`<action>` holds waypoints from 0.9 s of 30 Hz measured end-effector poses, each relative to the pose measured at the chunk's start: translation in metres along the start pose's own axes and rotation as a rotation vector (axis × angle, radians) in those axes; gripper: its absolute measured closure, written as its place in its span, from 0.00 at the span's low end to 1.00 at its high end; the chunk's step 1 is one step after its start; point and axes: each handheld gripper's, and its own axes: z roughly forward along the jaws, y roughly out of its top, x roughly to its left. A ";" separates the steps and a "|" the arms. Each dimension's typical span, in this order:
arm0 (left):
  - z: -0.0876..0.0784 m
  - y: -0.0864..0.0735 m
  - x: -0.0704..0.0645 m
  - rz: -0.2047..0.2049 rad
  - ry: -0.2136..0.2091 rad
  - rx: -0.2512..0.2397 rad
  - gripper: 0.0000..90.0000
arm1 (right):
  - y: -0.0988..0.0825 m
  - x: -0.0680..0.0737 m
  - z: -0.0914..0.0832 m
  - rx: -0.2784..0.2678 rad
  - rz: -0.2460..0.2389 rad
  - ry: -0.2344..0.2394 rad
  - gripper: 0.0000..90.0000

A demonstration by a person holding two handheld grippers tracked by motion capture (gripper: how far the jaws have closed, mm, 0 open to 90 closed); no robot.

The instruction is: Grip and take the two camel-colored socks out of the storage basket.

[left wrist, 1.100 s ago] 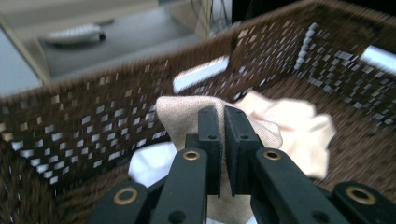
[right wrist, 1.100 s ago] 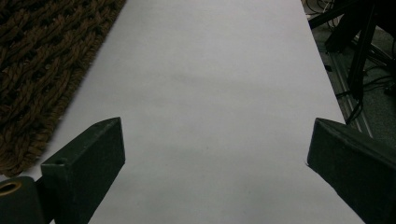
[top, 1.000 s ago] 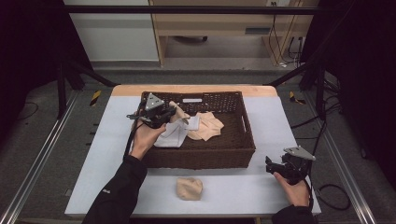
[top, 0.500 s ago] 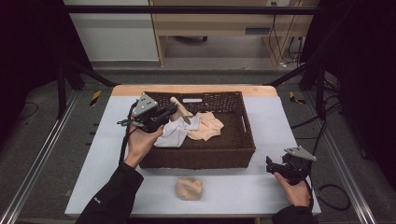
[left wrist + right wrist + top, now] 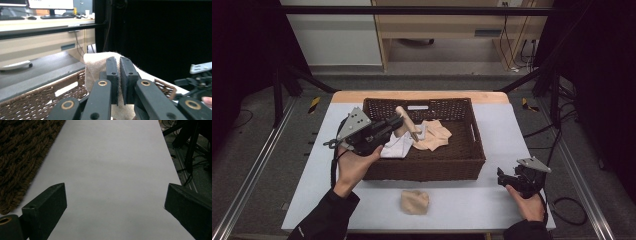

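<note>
My left gripper (image 5: pixel 398 121) hovers over the left end of the brown wicker basket (image 5: pixel 427 169), shut on a beige sock (image 5: pixel 405 121) that sticks up and trails toward the pile. In the left gripper view the jaws (image 5: pixel 118 61) pinch that beige sock (image 5: pixel 93 65) above the basket rim (image 5: pixel 37 97). Inside the basket lie a white cloth (image 5: pixel 396 148) and a beige cloth (image 5: pixel 435 135). My right gripper (image 5: pixel 503 178) rests low at the table's right front, open. In its own view, the right gripper (image 5: pixel 115 202) has its jaws spread wide over bare white table (image 5: pixel 107 157).
A folded beige cloth (image 5: pixel 414 201) lies on the white table (image 5: pixel 462 205) in front of the basket. The basket's corner (image 5: pixel 20 152) sits just left of my right gripper. Black frame bars and cables surround the table; a wooden desk stands behind.
My left gripper has risen and drawn back to the left, pulling the beige sock up from the pile. The right gripper has stayed put.
</note>
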 end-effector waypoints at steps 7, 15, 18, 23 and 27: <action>-0.022 0.000 -0.019 0.017 -0.049 -0.015 0.95 | 0.000 0.000 0.000 -0.001 0.003 0.001 0.05; -0.035 -0.018 -0.039 0.036 -0.109 -0.001 0.95 | 0.000 0.000 0.000 0.003 0.003 0.001 0.05; -0.036 -0.027 -0.045 0.036 -0.127 0.018 0.95 | -0.001 0.000 0.000 0.003 0.004 0.001 0.05; -0.033 -0.043 -0.053 0.037 -0.156 0.059 0.95 | -0.001 0.000 -0.001 0.003 0.004 0.002 0.05; -0.029 -0.059 -0.056 0.028 -0.172 0.092 0.95 | -0.001 0.000 0.000 0.002 -0.001 0.001 0.05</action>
